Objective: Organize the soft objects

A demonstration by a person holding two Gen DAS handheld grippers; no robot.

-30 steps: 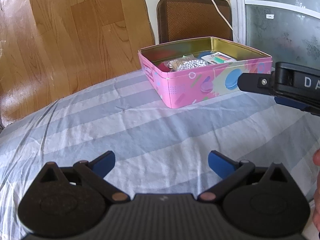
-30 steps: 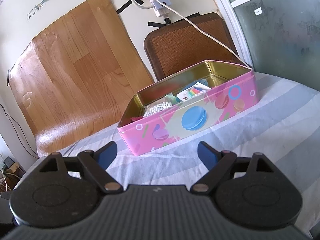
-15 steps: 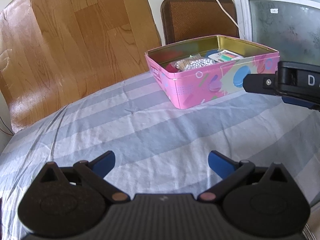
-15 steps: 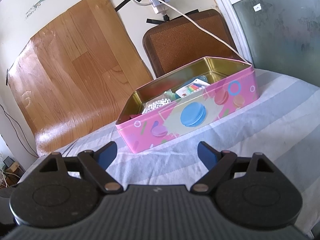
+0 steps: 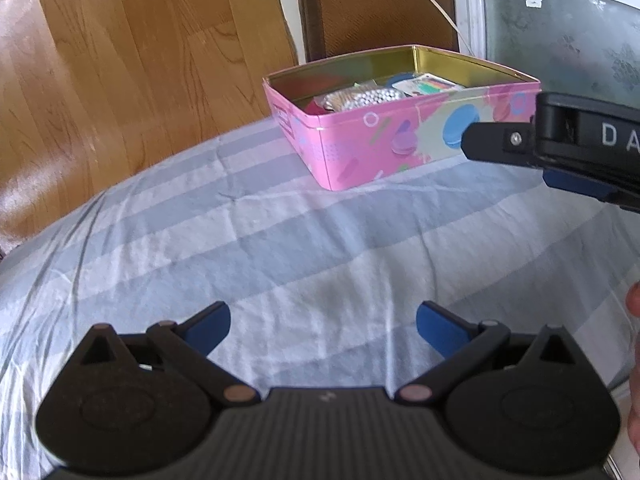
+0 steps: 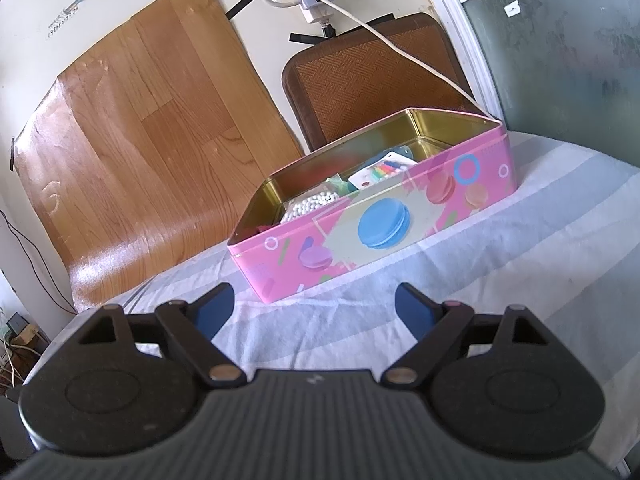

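Blue-padded jaws on both the left gripper (image 5: 323, 322) and the right gripper (image 6: 314, 306) stand wide, holding nothing, above the striped sheet (image 5: 280, 248). Beyond them sits the pink tin (image 6: 372, 236) (lid off), holding a bag of white beads (image 6: 310, 203) and a card (image 6: 380, 171). Behind stands a brown chair (image 6: 372, 80).

The left hand-held gripper (image 5: 323, 325) sits low in its frame, its blue-tipped fingers (image 5: 210, 325) spread wide and empty. The right hand-held gripper (image 6: 314, 306) is likewise spread wide with nothing between its fingers, and its black body also shows at the left view's right edge.
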